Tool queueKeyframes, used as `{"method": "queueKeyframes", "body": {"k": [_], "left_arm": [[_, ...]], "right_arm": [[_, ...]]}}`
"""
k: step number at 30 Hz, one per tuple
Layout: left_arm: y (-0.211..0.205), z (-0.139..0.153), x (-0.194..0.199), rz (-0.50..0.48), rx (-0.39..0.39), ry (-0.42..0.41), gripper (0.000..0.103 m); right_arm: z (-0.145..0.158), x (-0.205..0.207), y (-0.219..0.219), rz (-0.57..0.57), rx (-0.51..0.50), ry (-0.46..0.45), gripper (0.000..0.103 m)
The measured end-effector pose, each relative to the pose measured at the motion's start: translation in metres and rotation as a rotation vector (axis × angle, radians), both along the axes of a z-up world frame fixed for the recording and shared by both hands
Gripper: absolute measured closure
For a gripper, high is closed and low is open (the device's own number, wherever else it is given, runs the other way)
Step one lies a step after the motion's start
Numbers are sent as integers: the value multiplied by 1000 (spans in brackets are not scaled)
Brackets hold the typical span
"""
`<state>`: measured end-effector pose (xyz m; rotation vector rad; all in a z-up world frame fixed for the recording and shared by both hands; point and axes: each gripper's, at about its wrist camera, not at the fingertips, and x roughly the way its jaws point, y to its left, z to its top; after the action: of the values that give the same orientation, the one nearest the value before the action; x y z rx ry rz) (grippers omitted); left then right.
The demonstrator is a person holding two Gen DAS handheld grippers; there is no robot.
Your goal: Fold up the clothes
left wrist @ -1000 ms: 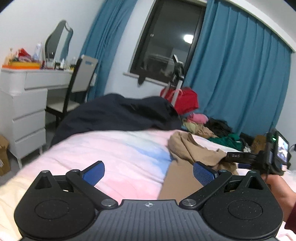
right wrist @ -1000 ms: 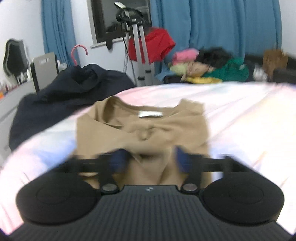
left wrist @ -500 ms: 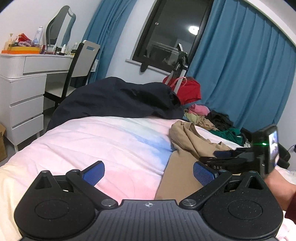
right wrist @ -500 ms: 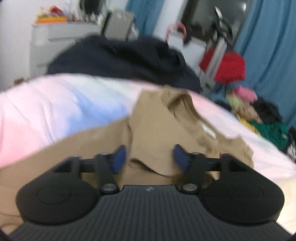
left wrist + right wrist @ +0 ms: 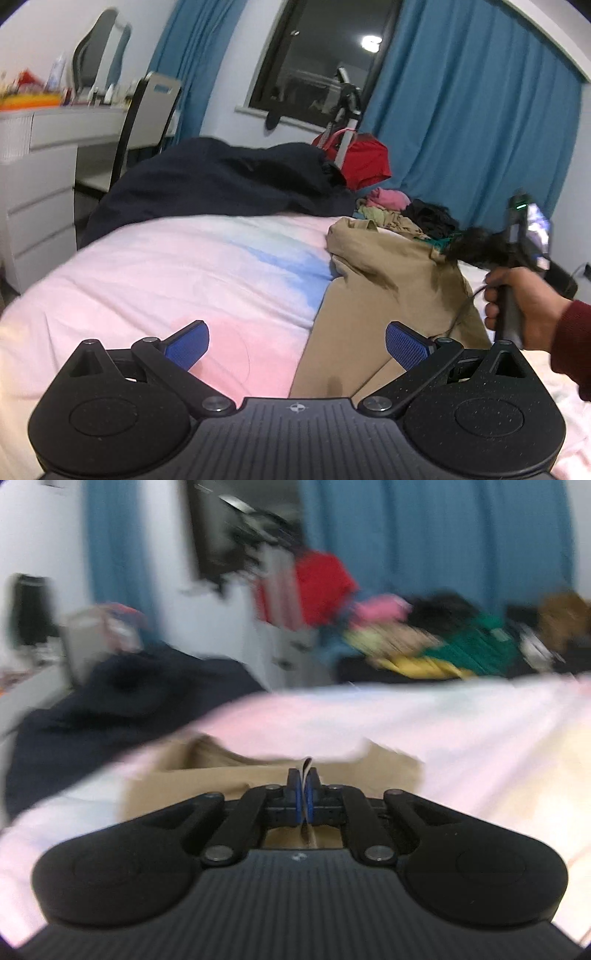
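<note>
Tan shirt (image 5: 388,280) on bed (image 5: 184,273): right gripper (image 5: 304,794) clenched on, apparently, its label; left gripper (image 5: 295,341) released. Pulling by so little could let the cloth slip.

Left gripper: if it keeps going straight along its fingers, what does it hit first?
Probably the bed cover. The left gripper is open and holds nothing, aimed low over the pink cover right at the left edge of the tan shirt. It could clip that edge instead; depth is unclear in the fisheye.
</note>
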<state>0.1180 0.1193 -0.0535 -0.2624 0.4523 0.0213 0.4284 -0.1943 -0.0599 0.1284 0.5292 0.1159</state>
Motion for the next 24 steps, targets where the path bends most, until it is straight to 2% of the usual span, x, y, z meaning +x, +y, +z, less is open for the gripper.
{"method": "queueKeyframes", "body": {"k": [2,5,6,7,8,9,10,11,16,20,22,24], "left_arm": [[-4,-1,0,-11,26,-13,0],[-12,-5,4,-31,56,-15,0],[-15,-6,6,-31,71,-20,0],[-20,-7,8,-31,89,-25,0],[-24,-8,10,-32,101,-24,0],[-27,-10,12,-38,105,-19,0],[-31,-11,14,-44,108,-13,0],[-32,-12,14,-51,111,-8,0],[-38,-9,6,-63,136,-20,0],[-42,2,-12,-85,134,-54,0],[-46,8,-25,-98,151,-58,0],[-45,16,-47,-118,125,-65,0]], "right_arm": [[-17,10,-7,-43,-7,38,97],[-17,1,-16,-73,56,12,91],[-16,-3,-18,-88,75,4,83],[-11,-9,-20,-101,86,13,69],[-5,-15,-23,-100,100,14,61],[3,-27,-24,-83,105,-2,39],[11,-39,-24,-65,109,-19,23],[19,-52,-25,-48,114,-36,18],[56,-135,-26,40,123,-70,18],[80,-234,-20,48,43,-166,18],[86,-279,-20,43,52,-197,17],[89,-320,-19,48,79,-213,17]]}}
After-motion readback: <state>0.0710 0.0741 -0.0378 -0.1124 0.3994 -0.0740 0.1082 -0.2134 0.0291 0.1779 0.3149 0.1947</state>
